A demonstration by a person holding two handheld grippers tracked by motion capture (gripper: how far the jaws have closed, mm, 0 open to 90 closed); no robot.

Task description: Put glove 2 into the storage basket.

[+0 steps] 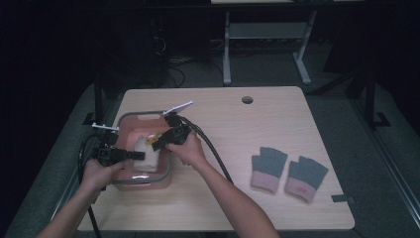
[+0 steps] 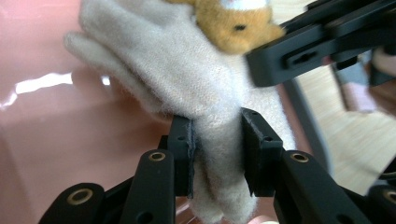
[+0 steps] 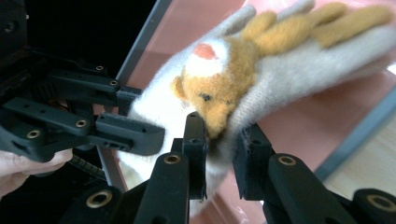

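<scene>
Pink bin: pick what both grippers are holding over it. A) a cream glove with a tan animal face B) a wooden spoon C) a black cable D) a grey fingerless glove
A: both the left gripper and the right gripper have jaws on the cream glove with its tan face, above the pink bin.

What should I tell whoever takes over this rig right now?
Left gripper: shut on the cream glove at one edge.
Right gripper: jaws around the glove's opposite edge, by its tan bear patch; grip not certain.
The glove hangs over the pink bin at table left.
Grey-and-pink gloves lie on the table at right.
Left: probably lower and release.
</scene>
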